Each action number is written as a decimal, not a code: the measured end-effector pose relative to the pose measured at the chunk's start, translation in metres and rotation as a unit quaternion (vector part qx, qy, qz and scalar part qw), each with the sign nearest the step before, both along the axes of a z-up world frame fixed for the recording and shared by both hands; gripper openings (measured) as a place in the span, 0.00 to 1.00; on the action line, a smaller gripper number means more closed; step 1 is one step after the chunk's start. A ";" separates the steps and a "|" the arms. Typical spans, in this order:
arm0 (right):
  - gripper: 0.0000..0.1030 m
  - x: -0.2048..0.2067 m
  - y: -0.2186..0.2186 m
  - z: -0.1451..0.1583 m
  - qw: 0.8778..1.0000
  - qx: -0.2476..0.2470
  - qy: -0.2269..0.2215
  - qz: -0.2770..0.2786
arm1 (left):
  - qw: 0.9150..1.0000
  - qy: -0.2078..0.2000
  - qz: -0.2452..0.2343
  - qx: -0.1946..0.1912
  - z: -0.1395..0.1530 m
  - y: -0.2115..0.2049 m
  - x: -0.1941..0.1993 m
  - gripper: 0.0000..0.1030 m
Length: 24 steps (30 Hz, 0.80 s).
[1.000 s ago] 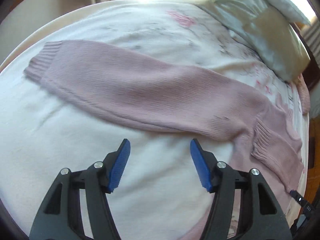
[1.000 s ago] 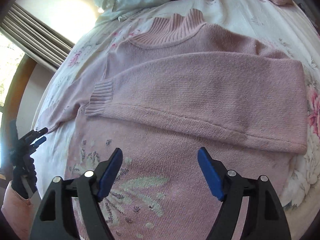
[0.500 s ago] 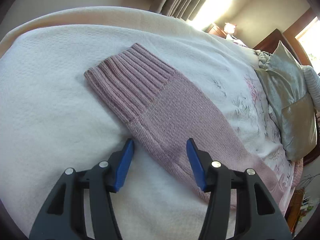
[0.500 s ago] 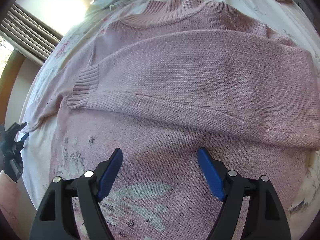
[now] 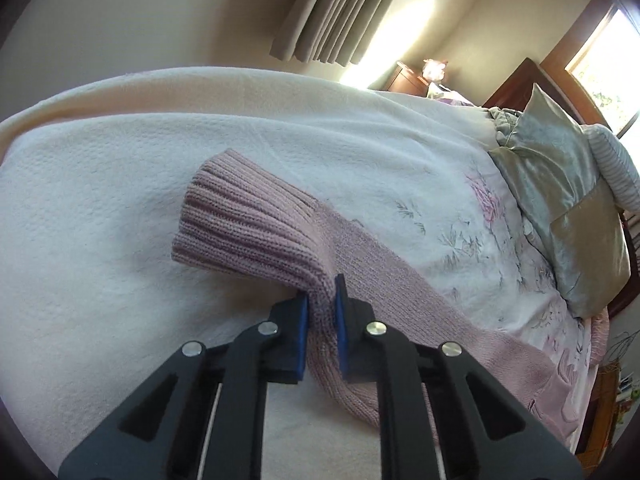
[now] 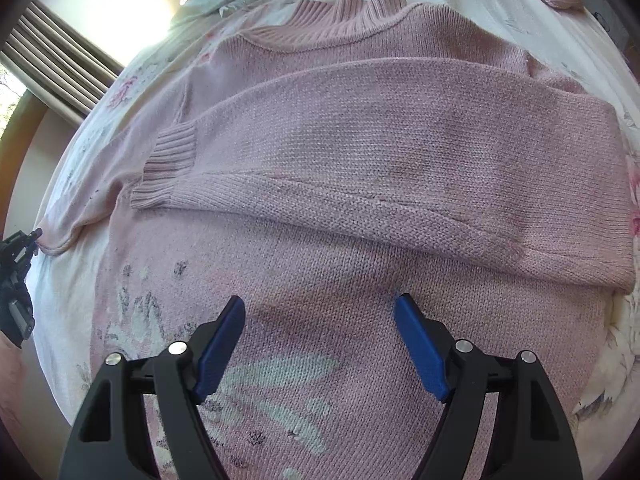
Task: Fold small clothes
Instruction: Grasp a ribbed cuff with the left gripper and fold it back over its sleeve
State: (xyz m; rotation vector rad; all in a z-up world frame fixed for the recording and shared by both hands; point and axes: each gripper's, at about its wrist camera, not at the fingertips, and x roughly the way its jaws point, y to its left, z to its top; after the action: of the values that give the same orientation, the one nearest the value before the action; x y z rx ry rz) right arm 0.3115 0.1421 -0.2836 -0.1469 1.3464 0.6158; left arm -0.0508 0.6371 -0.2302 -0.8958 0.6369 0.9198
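The pink knitted sweater (image 6: 360, 152) lies flat on the white textured bedspread (image 5: 100, 240), its body spread right in front of the right gripper (image 6: 320, 344), whose blue-padded jaws stand wide apart just above the knit, holding nothing. One sleeve (image 6: 400, 184) is folded across the chest ahead of those jaws, its ribbed cuff (image 6: 168, 164) ending ahead and to the left. The ribbed collar (image 6: 340, 12) sits at the far edge, with pale satin pillows (image 5: 560, 200) beyond.

Over on the other side, the left gripper (image 5: 322, 316) is pinched tight on the other sleeve (image 5: 380, 280) just behind its ribbed cuff (image 5: 248, 224), which stands raised off the bedspread ahead of the jaws. Plenty of bare bedspread to the left of and beyond that cuff; the bed edge curves past it, with grey curtains (image 5: 340, 8) behind. No readable writing or labels anywhere.
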 end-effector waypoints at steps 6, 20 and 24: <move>0.76 0.001 -0.015 0.008 1.000 0.005 -0.002 -0.010 | 0.997 -0.011 -0.064 0.033 0.030 -0.039 0.043 0.09; 0.76 0.012 -0.074 0.027 0.999 0.009 -0.022 -0.032 | 0.970 -0.046 -0.236 0.024 0.037 -0.180 0.185 0.09; 0.76 0.016 -0.088 0.025 0.999 0.009 -0.021 -0.040 | 0.961 -0.052 -0.271 0.021 0.034 -0.221 0.219 0.09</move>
State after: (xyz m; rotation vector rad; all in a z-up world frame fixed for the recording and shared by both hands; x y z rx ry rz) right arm 0.3272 0.0544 -0.2585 -0.0894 1.2992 0.5544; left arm 0.1679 0.4158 -0.1967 -0.6744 0.7211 0.3884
